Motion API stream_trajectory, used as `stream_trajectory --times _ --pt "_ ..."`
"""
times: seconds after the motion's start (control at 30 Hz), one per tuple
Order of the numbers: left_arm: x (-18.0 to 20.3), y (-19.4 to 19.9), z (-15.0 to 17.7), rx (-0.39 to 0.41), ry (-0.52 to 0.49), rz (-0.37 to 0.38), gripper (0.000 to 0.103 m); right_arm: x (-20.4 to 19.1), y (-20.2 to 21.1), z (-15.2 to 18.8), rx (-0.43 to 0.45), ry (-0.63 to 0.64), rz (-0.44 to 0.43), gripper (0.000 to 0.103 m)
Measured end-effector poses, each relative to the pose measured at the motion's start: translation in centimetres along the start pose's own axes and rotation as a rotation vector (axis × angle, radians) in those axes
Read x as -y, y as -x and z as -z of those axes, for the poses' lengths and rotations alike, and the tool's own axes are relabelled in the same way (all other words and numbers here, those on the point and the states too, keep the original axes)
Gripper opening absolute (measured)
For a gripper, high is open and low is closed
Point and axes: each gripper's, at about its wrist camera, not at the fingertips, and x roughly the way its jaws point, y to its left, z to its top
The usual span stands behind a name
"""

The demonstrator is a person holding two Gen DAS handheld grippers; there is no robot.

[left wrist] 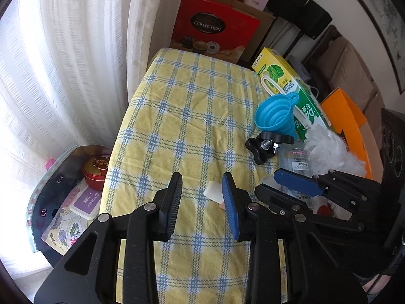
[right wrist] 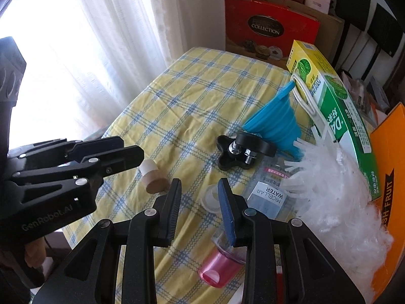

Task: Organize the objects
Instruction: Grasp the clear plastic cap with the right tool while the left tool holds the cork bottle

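Left tongs [left wrist: 202,197] spread, nothing pinched, above the yellow checked counter [left wrist: 192,96]. Small cork-bottomed stopper [left wrist: 214,190] lying on the cloth just beside the inner face of the right-hand finger. Right tongs [right wrist: 200,200] spread too, poised over a toppled clear bottle [right wrist: 265,197] with pink cap [right wrist: 219,269]. At 1 o'clock of the stopper, black knob bolts [left wrist: 268,144] touching a blue funnel [left wrist: 274,114]; green-yellow box [left wrist: 293,88] and white shredded filler [right wrist: 336,192] at 2 o'clock.
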Motion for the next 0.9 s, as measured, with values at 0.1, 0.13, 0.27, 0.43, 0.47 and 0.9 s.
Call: stream_trajectory --times 0.1,0.13,0.27,0.43,0.47,0.9 --pt "-0.1 0.2 0.1 0.000 -0.003 0.003 0.036 -0.4 0.0 0.2 -0.001 0.020 -0.001 0.014" --pt "0.0 0.2 0.2 -0.001 -0.005 0.003 0.036 -0.5 0.0 0.2 0.001 0.022 -0.003 0.012" --pt "0.4 0.1 0.5 -0.015 -0.015 0.014 0.037 0.0 0.4 0.4 0.018 -0.013 -0.035 0.008" --pt "1.3 -0.4 0.6 -0.020 -0.030 0.004 0.044 0.7 1.5 0.6 0.045 -0.046 -0.060 0.008" --pt "1.6 -0.6 0.6 -0.021 -0.040 -0.005 0.046 0.8 1.8 0.5 0.051 -0.053 -0.062 0.008" --pt "3.1 -2.9 0.9 -0.038 -0.114 -0.065 0.033 1.4 4.5 0.0 0.080 -0.074 -0.085 0.012"
